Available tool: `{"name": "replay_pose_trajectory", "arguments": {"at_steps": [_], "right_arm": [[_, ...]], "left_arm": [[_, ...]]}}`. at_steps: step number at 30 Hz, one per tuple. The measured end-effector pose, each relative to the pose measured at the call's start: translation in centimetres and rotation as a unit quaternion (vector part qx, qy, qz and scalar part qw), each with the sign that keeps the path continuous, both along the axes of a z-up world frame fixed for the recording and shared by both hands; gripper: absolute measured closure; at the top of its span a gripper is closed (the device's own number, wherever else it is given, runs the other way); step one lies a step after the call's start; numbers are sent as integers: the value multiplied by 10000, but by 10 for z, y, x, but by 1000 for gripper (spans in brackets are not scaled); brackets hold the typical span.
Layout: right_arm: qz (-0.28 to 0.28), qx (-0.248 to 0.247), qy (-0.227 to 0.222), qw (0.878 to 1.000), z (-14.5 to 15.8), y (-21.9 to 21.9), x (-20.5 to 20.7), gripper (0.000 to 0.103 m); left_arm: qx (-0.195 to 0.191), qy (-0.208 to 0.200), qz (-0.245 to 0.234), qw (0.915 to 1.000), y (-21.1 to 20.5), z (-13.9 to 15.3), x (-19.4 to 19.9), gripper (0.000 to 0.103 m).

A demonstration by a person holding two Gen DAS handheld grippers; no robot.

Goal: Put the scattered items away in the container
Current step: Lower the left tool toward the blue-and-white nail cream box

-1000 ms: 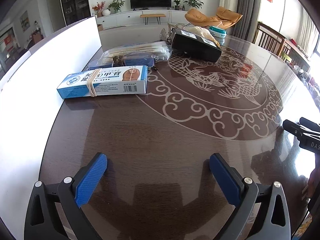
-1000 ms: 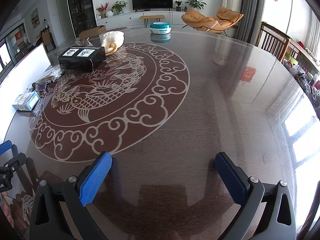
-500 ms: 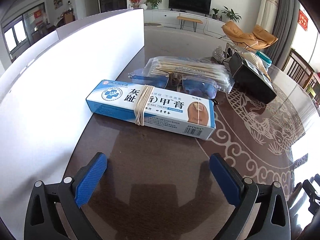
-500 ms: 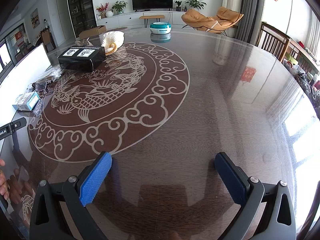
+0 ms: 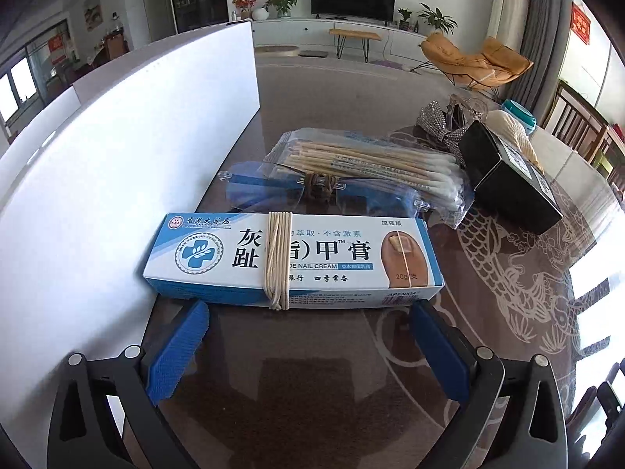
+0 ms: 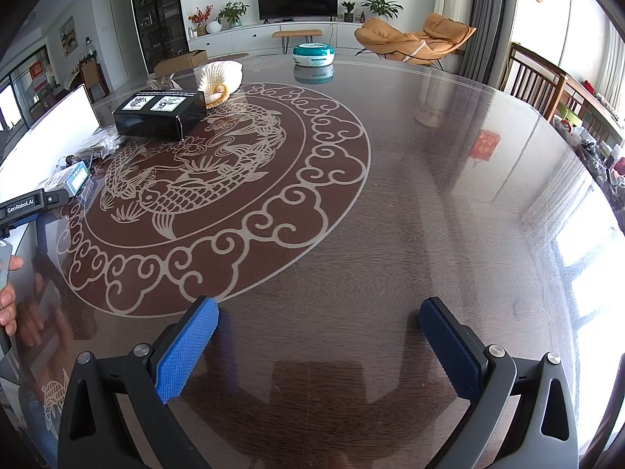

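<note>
We have the left gripper [image 5: 308, 336] low over the table [image 5: 312, 371], jaws spread wide, and the cream box [image 5: 312, 258] lies crosswise just ahead of the fingertips, a cord band [image 5: 278, 260] wrapped round its middle. Both blue pads [image 5: 177, 353] stop just short of the box's near edge, with bare table between them. Left of frame, the white container wall [image 5: 117, 179] runs close beside the box's left end. Behind the box sit the glasses [image 5: 324, 191], then the swab packet [image 5: 375, 168], and the black box [image 5: 508, 183] at upper right. Our right gripper [image 6: 318, 351] hangs open too, holding nothing, over wide clear table [image 6: 429, 195]. At the left edge of its view a hand [image 6: 8, 293] shows, probably holding the left gripper's handle.
</note>
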State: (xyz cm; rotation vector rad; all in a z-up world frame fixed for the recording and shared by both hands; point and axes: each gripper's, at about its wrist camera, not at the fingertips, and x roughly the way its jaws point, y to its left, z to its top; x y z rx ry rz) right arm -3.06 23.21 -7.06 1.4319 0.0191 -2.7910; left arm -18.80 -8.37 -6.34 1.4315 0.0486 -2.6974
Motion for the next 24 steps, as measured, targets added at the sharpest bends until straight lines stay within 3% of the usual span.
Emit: {"name": "replay_pose_trajectory", "arguments": {"at_steps": [8,11,14,16,24], "right_arm": [[-2,0,0,10000,0,0,-1,0],[-2,-1,0,10000,0,0,-1,0],[-3,-1,0,10000,0,0,0,0],[-3,-1,0,10000,0,0,-1,0],[-5,-1,0,10000,0,-1,0,0]], "left_arm": [[-144,68,-1285,9916,52,4,-24,0],[-141,82,-2037,9789,80,4,-22,0],[-446,265,-2614,9638,104,10,-7,0],[-625,372,-2625,9622,108,13,-2,0],[39,46,-2057,9786,78,13,11,0]]}}
